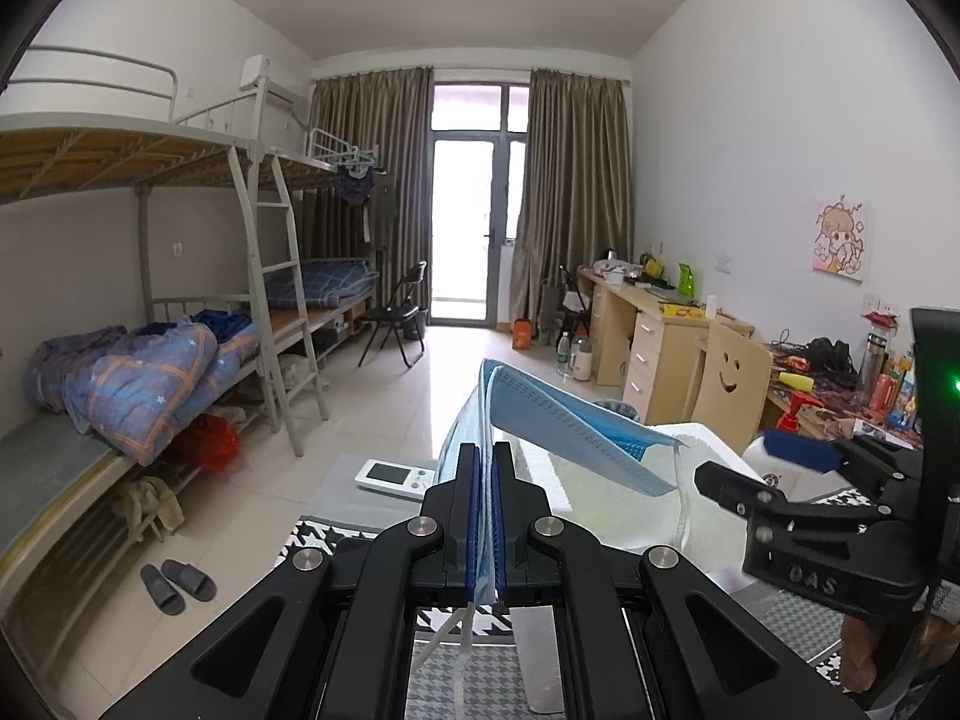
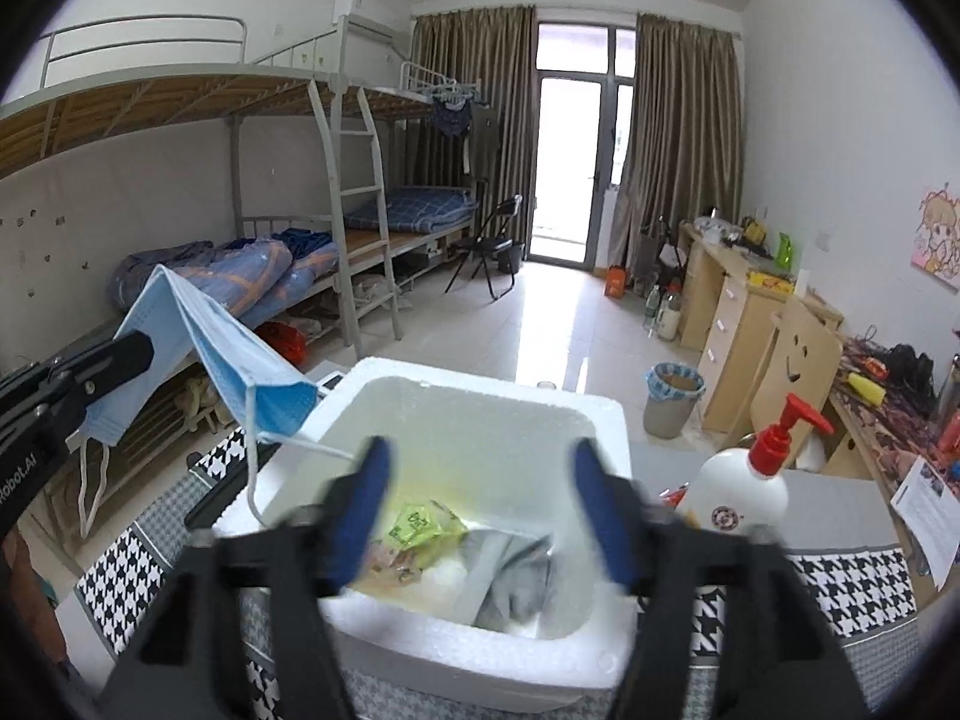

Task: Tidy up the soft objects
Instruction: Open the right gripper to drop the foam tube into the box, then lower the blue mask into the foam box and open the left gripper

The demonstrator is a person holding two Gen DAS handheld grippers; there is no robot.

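Observation:
My left gripper (image 1: 485, 462) is shut on a blue face mask (image 1: 564, 420), which sticks up and folds over to the right. In the right wrist view the same mask (image 2: 210, 336) hangs from the left gripper (image 2: 129, 354) just left of a white foam box (image 2: 606, 420), its ear loops dangling. The box holds a grey cloth (image 2: 510, 576) and a yellow-green packet (image 2: 420, 525). My right gripper (image 2: 480, 510) is open above the box's near side, empty; it also shows at the right of the left wrist view (image 1: 774, 462).
A white pump bottle with a red top (image 2: 750, 480) stands right of the box on the houndstooth cloth (image 2: 852, 594). A white remote (image 1: 396, 477) lies on the table's far edge. Bunk beds (image 1: 150, 372) stand left, desks (image 1: 660, 324) right, a bin (image 2: 672, 396) behind.

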